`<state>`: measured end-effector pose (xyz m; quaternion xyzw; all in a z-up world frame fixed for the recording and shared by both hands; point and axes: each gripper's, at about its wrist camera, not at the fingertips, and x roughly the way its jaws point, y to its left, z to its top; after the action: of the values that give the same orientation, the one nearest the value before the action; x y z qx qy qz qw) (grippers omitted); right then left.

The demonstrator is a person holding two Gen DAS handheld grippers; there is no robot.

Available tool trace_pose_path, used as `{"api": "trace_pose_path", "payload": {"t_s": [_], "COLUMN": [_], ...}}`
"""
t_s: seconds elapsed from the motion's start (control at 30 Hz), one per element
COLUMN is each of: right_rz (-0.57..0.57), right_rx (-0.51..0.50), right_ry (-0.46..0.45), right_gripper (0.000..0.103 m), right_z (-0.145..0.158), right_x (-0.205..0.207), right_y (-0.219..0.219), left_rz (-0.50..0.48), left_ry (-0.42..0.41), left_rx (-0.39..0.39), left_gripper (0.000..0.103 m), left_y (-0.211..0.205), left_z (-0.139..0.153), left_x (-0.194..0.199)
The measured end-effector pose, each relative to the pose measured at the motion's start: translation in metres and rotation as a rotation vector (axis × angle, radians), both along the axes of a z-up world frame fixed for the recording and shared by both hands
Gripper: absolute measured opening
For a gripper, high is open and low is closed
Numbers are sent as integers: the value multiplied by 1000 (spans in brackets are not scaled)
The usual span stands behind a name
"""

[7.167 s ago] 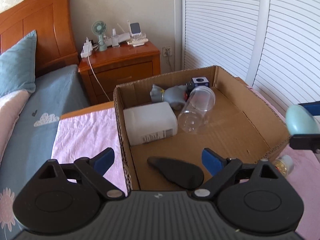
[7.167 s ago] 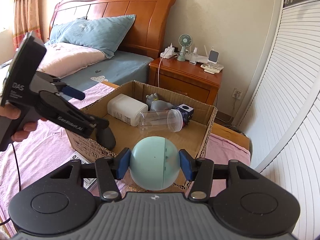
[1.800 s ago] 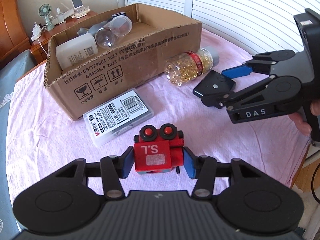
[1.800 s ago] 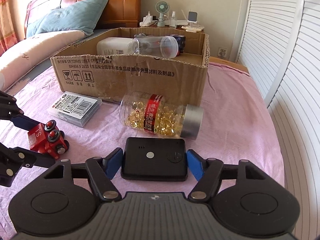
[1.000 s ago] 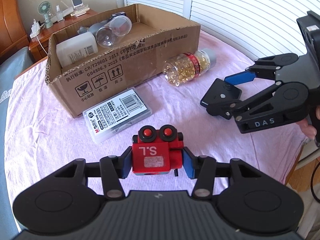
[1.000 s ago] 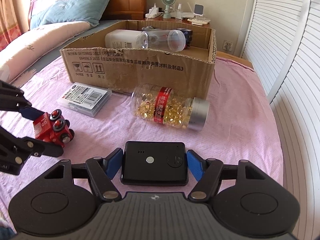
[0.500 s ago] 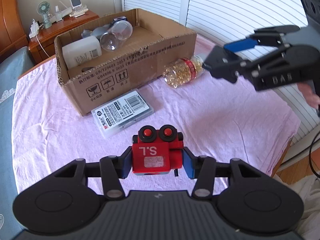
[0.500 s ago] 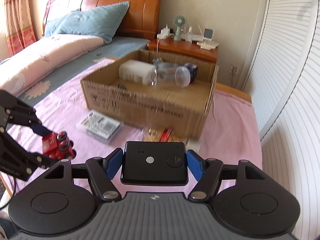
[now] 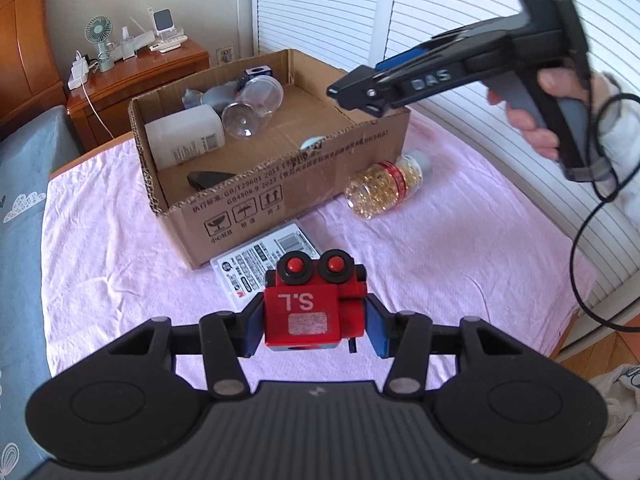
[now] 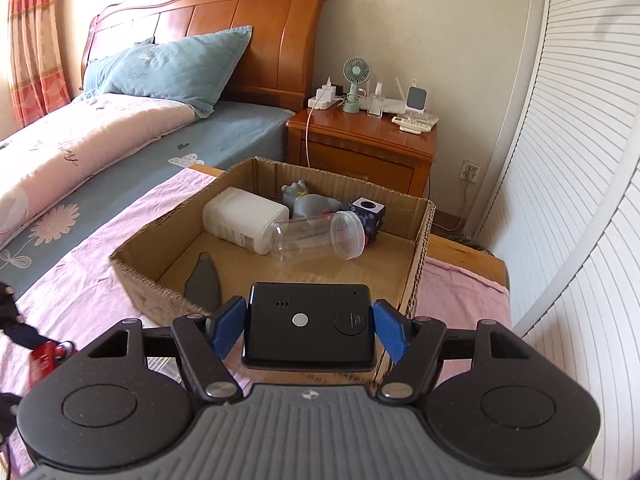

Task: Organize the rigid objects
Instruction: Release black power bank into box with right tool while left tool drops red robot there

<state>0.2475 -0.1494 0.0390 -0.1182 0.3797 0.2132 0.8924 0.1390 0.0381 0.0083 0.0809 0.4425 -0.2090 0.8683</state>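
My left gripper (image 9: 310, 320) is shut on a red toy block with black wheels (image 9: 310, 308), held above the pink cloth in front of the cardboard box (image 9: 280, 188). My right gripper (image 10: 310, 326) is shut on a flat black device (image 10: 310, 326) and holds it over the near rim of the box (image 10: 420, 264). In the left wrist view the right gripper (image 9: 360, 88) hangs over the box's right side. The box holds a white jug (image 10: 244, 218), a clear jar (image 10: 320, 236), a grey toy (image 10: 310, 202), a dark cube (image 10: 368, 212) and a flat dark piece (image 10: 204, 284).
A bottle of yellow capsules (image 9: 384, 184) lies on the pink cloth right of the box. A flat labelled case (image 9: 268, 260) lies in front of it. A wooden nightstand (image 10: 364, 144) with a fan stands behind. Louvred doors (image 10: 580, 160) are on the right, the bed (image 10: 120, 136) on the left.
My right gripper has lifted the black device off the cloth and carried it up over the box. My left gripper has raised the red toy block a little.
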Motion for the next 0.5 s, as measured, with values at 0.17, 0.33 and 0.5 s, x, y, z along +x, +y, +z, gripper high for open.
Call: {"api": "trace_pose_path", "payload": {"t_s": [0.17,0.33,0.5], "right_rz": [-17,-37,-81], "right_rx": [-12,-14,20], "right_ry": [45,24,-4], "right_gripper": [74,77,101], "right_z": [-22,-35,-25], "right_x": [35,54,50], "right_y": [4,7,1], "left_rz": [11,20,19], "left_ry": [-7,-9,-12], "left_rx": [-4,-5,-2], "left_gripper": [50,50,50], "left_y": [5,7,5], "left_z": [4,5,8], "left_x": [10,19,23]}}
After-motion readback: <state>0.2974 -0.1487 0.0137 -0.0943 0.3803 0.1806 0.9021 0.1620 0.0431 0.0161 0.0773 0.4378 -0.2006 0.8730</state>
